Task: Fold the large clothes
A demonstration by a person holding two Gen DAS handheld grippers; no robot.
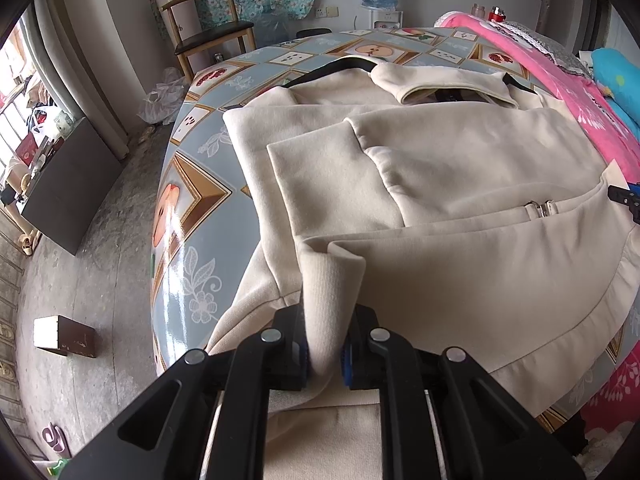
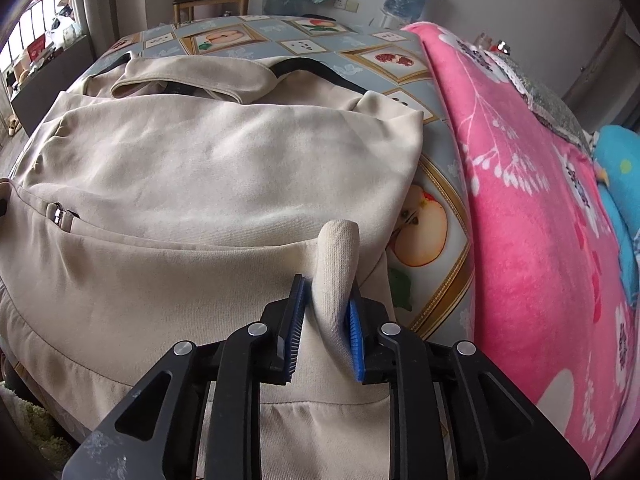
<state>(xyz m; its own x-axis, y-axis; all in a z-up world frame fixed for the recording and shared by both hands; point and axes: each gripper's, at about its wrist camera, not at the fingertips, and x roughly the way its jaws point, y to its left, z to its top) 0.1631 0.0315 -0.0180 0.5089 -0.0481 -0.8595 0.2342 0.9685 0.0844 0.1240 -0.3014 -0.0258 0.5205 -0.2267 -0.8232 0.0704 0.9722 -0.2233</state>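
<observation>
the beige jacket [image 1: 460,184] lies spread on the fruit-print tablecloth [image 1: 208,184], collar at the far end, both sleeves already folded in across the body, the hem end nearest the cameras. the left gripper [image 1: 324,344] is clenched on a bunched fold of the ribbed hem, and the right gripper [image 2: 326,312] grips the matching fold on its side, with the cloth standing up in a little hump between its blue pads [image 2: 355,336]

what could go wrong, as i judge it: the right hold looks shallow and a bit skewed, so the hem might slide out as the two corners travel toward the collar. if one hand leads, the fold would land crooked. the tucked sleeves may drag open, and the metal buckle [image 1: 540,209] could catch. the pink blanket [image 2: 520,200] sits close on the right — an edge might snag there

hidden: the hem below the grippers, the collar's inside, the table's near edge — and the person's hands
</observation>
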